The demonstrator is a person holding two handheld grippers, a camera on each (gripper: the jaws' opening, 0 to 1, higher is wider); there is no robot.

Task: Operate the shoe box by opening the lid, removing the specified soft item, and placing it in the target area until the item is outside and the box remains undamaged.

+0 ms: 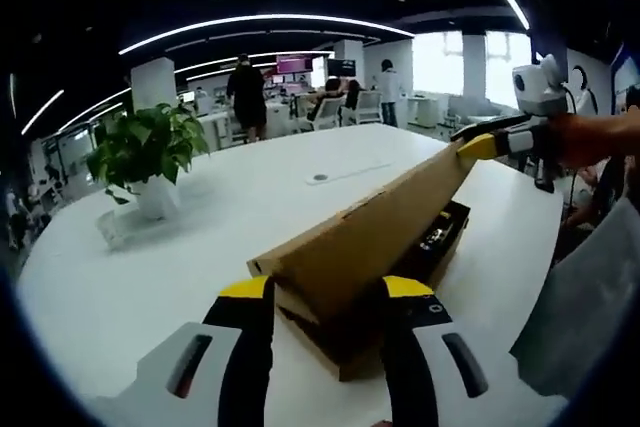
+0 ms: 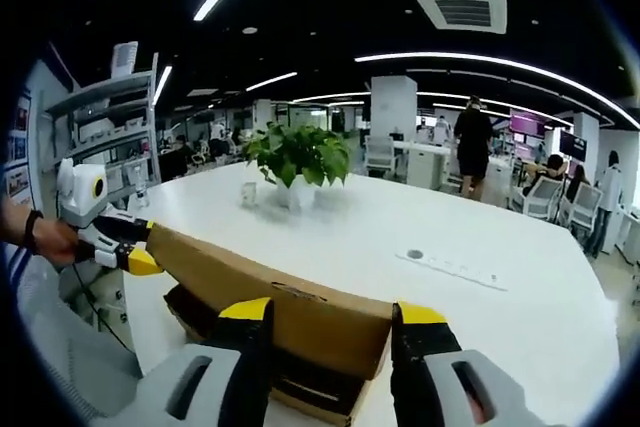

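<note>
A brown cardboard shoe box [image 1: 345,352] lies on the white table [image 1: 150,267], its lid [image 1: 370,232] raised at a slant. Dark contents [image 1: 440,237] show under the lifted side. My left gripper [image 1: 327,288] holds the near end of the lid, which fills the gap between its yellow-tipped jaws. My right gripper [image 1: 482,147] grips the far upper corner. In the right gripper view, the lid [image 2: 300,312] sits between the right gripper [image 2: 334,312] jaws, the left gripper [image 2: 140,261] is shut on its far end, and the box [image 2: 300,387] shows below.
A potted plant [image 1: 148,152] in a white pot stands on the table to the left of the box, and it appears again [image 2: 295,159] beyond the lid. A flush socket strip [image 2: 450,265] lies mid-table. People, desks and chairs fill the office behind.
</note>
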